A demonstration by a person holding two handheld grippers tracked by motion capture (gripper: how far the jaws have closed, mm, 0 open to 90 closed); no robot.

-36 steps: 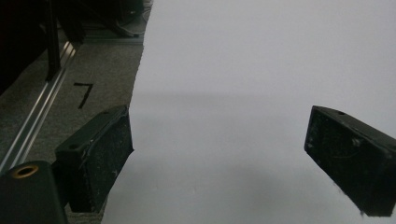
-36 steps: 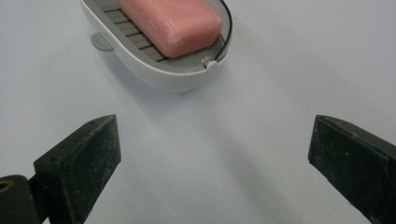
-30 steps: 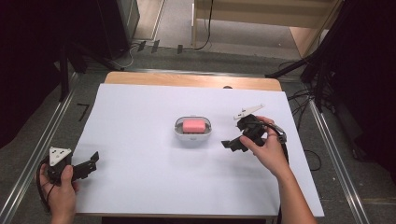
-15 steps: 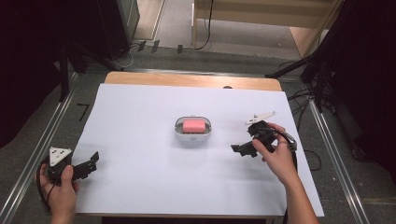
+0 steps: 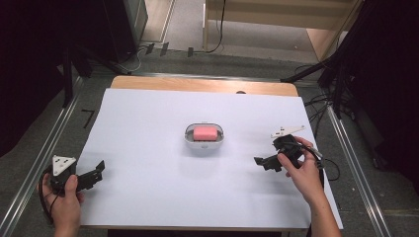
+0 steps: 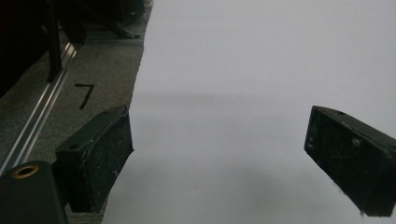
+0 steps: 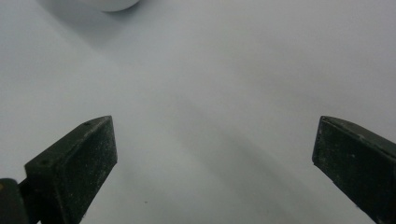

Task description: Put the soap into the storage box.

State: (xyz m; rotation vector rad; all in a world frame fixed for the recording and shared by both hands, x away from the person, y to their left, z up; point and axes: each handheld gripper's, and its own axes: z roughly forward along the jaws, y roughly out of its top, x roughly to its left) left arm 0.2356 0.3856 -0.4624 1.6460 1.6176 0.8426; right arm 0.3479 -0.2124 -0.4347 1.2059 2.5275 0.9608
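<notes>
A pink soap bar [image 5: 205, 133] lies in a white oval dish [image 5: 188, 138] at the middle of the white table [image 5: 148, 128]. My right gripper [image 5: 264, 162] is held low over the table to the right of the dish, jaws wide apart with nothing between them [image 7: 212, 158]. The dish's rim [image 7: 109, 4] peeks in at the top of the right gripper view. My left gripper [image 5: 96, 173] rests near the table's front left corner, open and empty [image 6: 217, 154].
The table's left edge [image 6: 135, 100] runs past the left gripper's jaw, with grey floor and a metal rail [image 6: 35, 126] beyond. Cables [image 5: 326, 165] trail off the right side. Dark stands [image 5: 346, 74] flank the table.
My right gripper has drawn back from beside the dish toward the right and nearer the front edge. The left gripper has stayed put.
</notes>
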